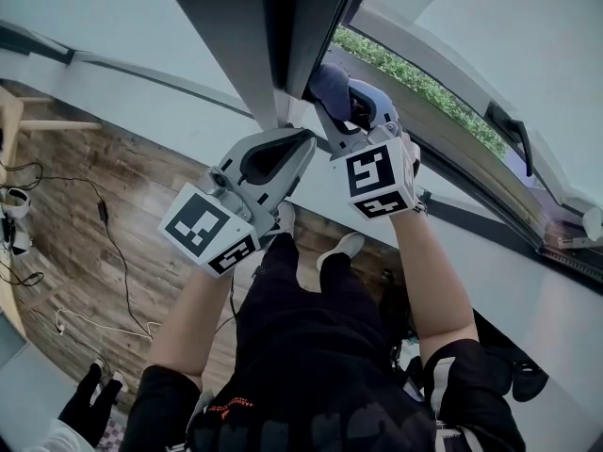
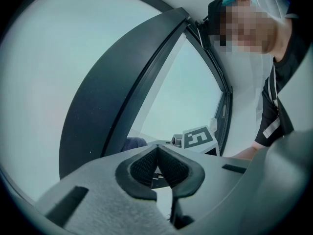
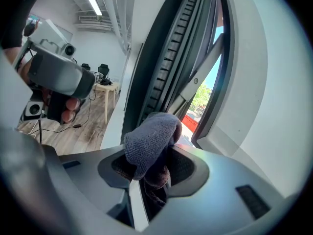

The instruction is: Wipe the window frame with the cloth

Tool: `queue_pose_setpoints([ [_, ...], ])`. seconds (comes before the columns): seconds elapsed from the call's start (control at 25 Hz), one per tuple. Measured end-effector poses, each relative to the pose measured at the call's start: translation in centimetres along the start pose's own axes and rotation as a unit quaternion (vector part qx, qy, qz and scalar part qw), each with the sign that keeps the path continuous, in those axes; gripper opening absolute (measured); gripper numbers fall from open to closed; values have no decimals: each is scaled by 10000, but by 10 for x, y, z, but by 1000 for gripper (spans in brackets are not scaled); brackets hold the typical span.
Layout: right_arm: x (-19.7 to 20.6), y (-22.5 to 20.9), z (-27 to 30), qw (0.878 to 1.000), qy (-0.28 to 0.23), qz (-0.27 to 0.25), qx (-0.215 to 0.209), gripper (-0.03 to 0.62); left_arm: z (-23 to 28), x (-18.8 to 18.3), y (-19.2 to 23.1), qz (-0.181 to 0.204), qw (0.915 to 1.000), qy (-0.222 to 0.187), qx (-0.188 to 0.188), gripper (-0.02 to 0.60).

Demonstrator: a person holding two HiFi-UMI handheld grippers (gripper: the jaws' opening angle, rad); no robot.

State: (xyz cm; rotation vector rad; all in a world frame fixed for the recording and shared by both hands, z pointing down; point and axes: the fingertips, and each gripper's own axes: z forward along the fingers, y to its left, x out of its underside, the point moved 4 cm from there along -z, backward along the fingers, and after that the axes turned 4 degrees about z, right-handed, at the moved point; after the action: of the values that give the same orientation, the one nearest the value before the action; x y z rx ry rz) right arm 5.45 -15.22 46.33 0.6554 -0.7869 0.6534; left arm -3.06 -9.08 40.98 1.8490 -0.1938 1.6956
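Observation:
The dark window frame (image 1: 254, 36) runs up the middle of the head view, and the open sash (image 1: 471, 111) swings out to its right. My right gripper (image 1: 337, 109) is shut on a grey-blue cloth (image 1: 329, 85), with the cloth against the frame's inner edge. In the right gripper view the cloth (image 3: 150, 142) bulges out of the jaws beside the ribbed frame channel (image 3: 171, 67). My left gripper (image 1: 303, 139) sits just left of it, below the frame, shut with nothing in it. The left gripper (image 2: 157, 150) shows its pads meeting, with the frame (image 2: 107, 97) ahead.
Wooden floor lies far below with loose cables (image 1: 108, 248) and a wooden furniture leg (image 1: 19, 125) at the left. A black window handle (image 1: 509, 125) sits on the sash. A green hedge (image 1: 415, 78) shows outside through the gap. White wall surrounds the frame.

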Motion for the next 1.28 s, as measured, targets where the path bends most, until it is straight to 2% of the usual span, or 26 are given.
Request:
queue_pose_setpoints([
  [0.44, 1, 1, -2, 10000, 8, -14, -24, 156, -1, 0, -3, 8, 10000, 32, -30, 20],
  [0.92, -22, -15, -38, 9964, -522, 665, 7, 160, -2, -17, -16, 190, 9998, 103, -27, 20],
  [1.28, -45, -29, -93, 9843, -1150, 1324, -180, 160, 4, -46, -35, 453, 9990, 53, -13, 20],
])
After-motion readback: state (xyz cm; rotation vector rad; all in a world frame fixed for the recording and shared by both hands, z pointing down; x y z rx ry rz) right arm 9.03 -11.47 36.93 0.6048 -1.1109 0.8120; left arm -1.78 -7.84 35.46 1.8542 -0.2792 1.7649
